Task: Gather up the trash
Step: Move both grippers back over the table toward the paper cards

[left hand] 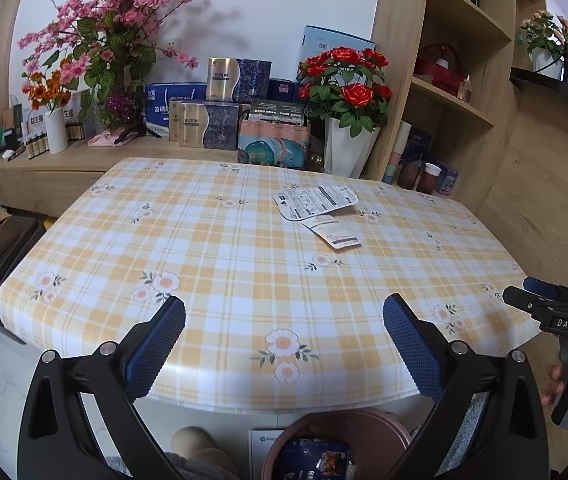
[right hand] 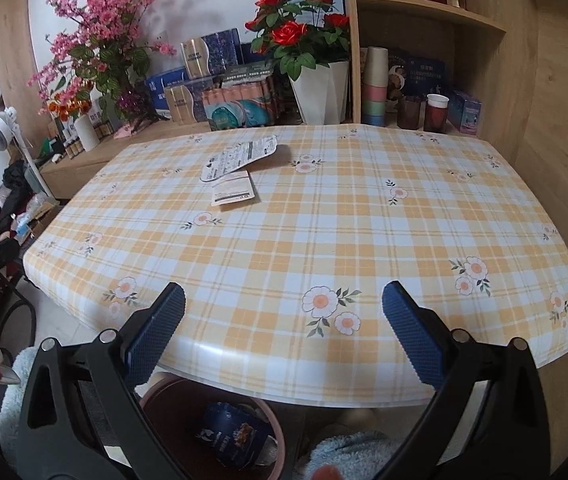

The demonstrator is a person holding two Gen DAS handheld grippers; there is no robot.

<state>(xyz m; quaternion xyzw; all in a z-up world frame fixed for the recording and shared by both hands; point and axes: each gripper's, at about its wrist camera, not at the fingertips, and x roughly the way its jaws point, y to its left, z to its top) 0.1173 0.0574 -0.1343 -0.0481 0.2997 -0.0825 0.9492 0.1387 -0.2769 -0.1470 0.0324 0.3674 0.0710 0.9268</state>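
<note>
Two flat pieces of trash lie on the checked tablecloth [left hand: 224, 264]: a large white printed wrapper [left hand: 315, 201] and a smaller card-like packet [left hand: 334, 231] just in front of it. They also show in the right wrist view, the wrapper [right hand: 240, 156] and the packet [right hand: 233, 192], at the table's far left. My left gripper [left hand: 284, 312] is open and empty above the near table edge. My right gripper [right hand: 284, 304] is open and empty, also above the near edge. A brown bin [left hand: 348, 436] with a dark blue packet inside stands under the table edge; it also shows in the right wrist view [right hand: 172, 404].
Behind the table a low wooden shelf [left hand: 84, 160] holds boxes, flower pots [left hand: 348, 148] and bottles. A tall shelf unit [left hand: 456, 80] stands at the right with cups. The right gripper's body [left hand: 556, 316] shows at the right edge of the left wrist view. Clutter lies on the floor at the left [right hand: 8, 208].
</note>
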